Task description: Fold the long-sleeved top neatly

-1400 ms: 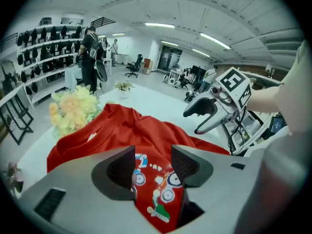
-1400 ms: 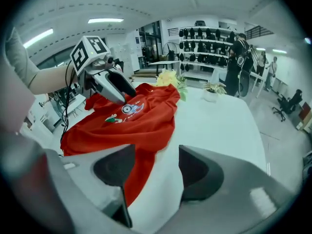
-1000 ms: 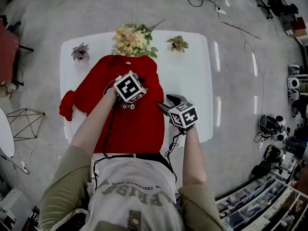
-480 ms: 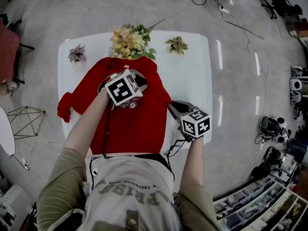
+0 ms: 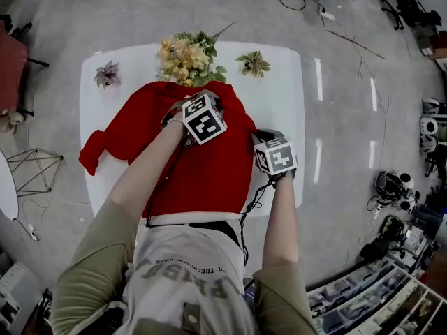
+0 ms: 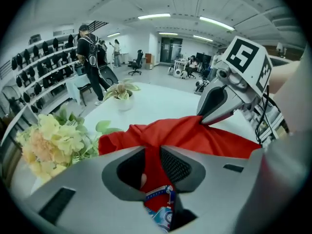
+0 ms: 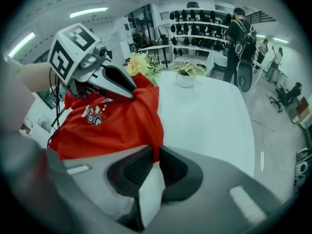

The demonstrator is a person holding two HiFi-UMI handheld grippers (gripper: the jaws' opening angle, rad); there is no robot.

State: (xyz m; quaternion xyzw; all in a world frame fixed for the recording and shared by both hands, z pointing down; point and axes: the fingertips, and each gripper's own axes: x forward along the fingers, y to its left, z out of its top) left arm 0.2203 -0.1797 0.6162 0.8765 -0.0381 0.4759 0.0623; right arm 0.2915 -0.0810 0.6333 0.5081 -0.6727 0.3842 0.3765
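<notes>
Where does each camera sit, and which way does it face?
Head view: head-mounted, steeply down at the red long-sleeved top on the white table; forearms, chest show.
Left gripper view: on the left gripper, along jaws just reopened slightly, top pinched; faces yellow flower bouquet.
Right gripper view: on the right gripper, along just-closed jaws pinching the top's edge.
Shared: each gripper view shows the other gripper.

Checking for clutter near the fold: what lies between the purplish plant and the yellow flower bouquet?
Nothing: bare white table separates the purplish plant and the bouquet, shown in head view.
</notes>
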